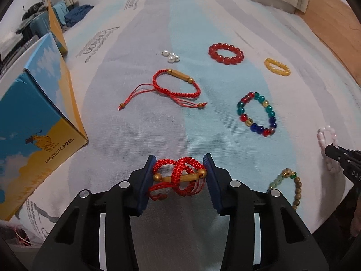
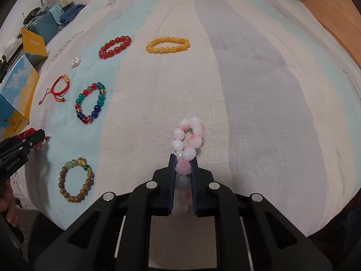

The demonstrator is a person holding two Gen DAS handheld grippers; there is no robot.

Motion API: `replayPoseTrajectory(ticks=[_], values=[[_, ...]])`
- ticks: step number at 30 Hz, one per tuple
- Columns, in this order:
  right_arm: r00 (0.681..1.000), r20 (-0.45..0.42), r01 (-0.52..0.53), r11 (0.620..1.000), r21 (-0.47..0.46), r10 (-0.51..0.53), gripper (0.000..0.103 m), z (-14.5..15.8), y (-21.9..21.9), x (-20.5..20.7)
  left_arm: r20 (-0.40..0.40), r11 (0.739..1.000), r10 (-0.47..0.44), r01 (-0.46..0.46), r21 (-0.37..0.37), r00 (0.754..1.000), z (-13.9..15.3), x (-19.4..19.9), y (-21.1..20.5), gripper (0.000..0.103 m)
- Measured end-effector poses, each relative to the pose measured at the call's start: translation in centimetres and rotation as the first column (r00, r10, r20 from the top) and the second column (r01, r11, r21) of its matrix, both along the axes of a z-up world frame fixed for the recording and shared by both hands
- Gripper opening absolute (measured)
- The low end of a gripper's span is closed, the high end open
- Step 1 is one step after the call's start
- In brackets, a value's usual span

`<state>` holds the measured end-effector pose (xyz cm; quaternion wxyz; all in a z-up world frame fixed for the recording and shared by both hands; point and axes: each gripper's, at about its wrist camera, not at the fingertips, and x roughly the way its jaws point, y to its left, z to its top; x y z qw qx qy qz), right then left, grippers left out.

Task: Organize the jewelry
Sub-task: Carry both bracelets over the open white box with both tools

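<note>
My left gripper (image 1: pixel 179 166) is shut on a crumpled red cord bracelet (image 1: pixel 180 177) with a gold tube bead, held just over the cloth. My right gripper (image 2: pixel 183 163) is shut on a pink-white bead bracelet (image 2: pixel 188 140), whose loop lies on the cloth ahead. On the cloth lie a second red cord bracelet (image 1: pixel 176 85), pearl earrings (image 1: pixel 172 56), a red bead bracelet (image 1: pixel 226 53), a yellow bead bracelet (image 1: pixel 277 66), a multicolour glass bead bracelet (image 1: pixel 257 114) and a brown-green wooden bead bracelet (image 2: pixel 76 181).
A blue and yellow cardboard box (image 1: pixel 33 122) stands open at the left, its lid (image 1: pixel 55 24) raised behind. The striped cloth (image 2: pixel 259 103) covers a bed. Clutter and a suitcase (image 1: pixel 33 24) sit at the far left. A wooden floor (image 1: pixel 334 22) shows at the right.
</note>
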<state>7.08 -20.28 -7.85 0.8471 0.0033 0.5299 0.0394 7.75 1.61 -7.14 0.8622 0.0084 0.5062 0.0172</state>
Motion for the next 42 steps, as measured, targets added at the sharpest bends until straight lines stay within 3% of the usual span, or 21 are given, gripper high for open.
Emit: replayPoseTrajectory(ticks=[23, 32, 42], values=[[0.989, 0.137, -0.055, 0.998, 0.022, 0.051, 0.011, 8.8, 3.3, -2.0, 0.07, 1.0, 0.018, -0.017, -0.019, 0.997, 7.5, -3.0, 2.0, 0.042], [0.977, 0.183, -0.114, 0.993, 0.019, 0.109, 0.011, 12.3, 8.0, -2.1, 0.113, 0.999, 0.052, -0.051, -0.007, 0.992, 11.2, -4.3, 5.0, 0.042], [0.947, 0.236, -0.226, 0.974, 0.009, 0.217, 0.011, 16.4, 16.5, -1.3, 0.148, 0.99, 0.138, -0.14, 0.001, 0.979, 15.1, -5.5, 11.0, 0.042]])
